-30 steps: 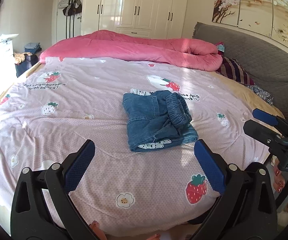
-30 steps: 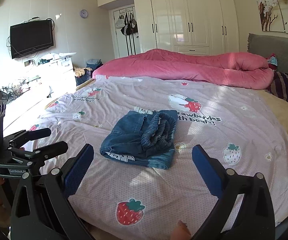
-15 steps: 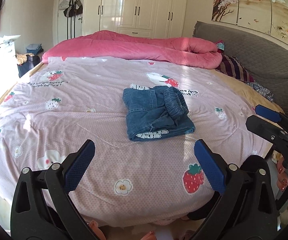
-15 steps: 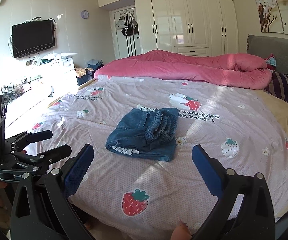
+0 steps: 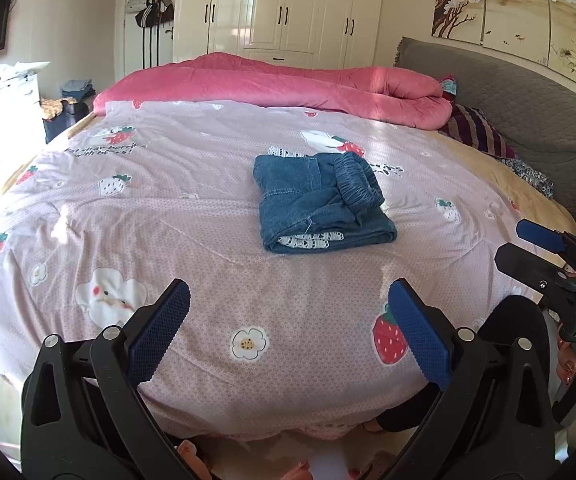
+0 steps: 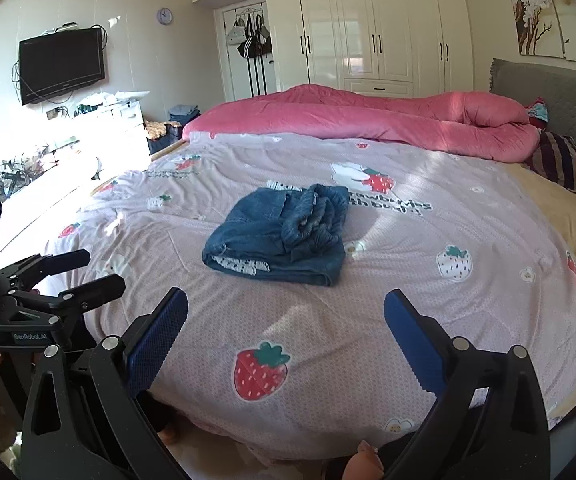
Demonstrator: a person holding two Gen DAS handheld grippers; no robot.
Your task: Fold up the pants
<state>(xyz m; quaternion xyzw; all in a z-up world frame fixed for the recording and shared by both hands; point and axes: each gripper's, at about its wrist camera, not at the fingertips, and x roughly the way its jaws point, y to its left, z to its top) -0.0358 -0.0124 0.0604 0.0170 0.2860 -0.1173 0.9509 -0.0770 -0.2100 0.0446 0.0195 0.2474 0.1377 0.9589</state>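
Pink bedspread (image 5: pixel 216 264): strawberry and flower print, covering most of the bed, lying mostly smooth, sun falling across its left side.
Room: white wardrobe (image 6: pixel 380 28) standing behind the bed, wall TV (image 6: pixel 62 65) hanging at left, grey headboard (image 5: pixel 528 108) sitting at right, rolled pink duvet (image 5: pixel 280 84) lying along the far edge, striped pillow (image 5: pixel 478 134) resting just beside it.
Jeans (image 5: pixel 320 204): sitting folded in a compact stack mid-bed, elastic waistband showing on top, white patterned lining peeking out at the near edge; nothing touching them.
Left gripper (image 5: pixel 288 328): blue pads spreading wide, holding nothing, hovering over the near edge of the bedspread, well apart from the jeans.
Right gripper (image 6: pixel 286 328): gaping wide too, gripping nothing, touching nothing, pointing at the jeans from the near edge.
Hands: fingers (image 5: pixel 568 364) wrapping the right tool's handle at the right rim of the left view; the hand on the left tool is showing only partly at the left rim of the right view.
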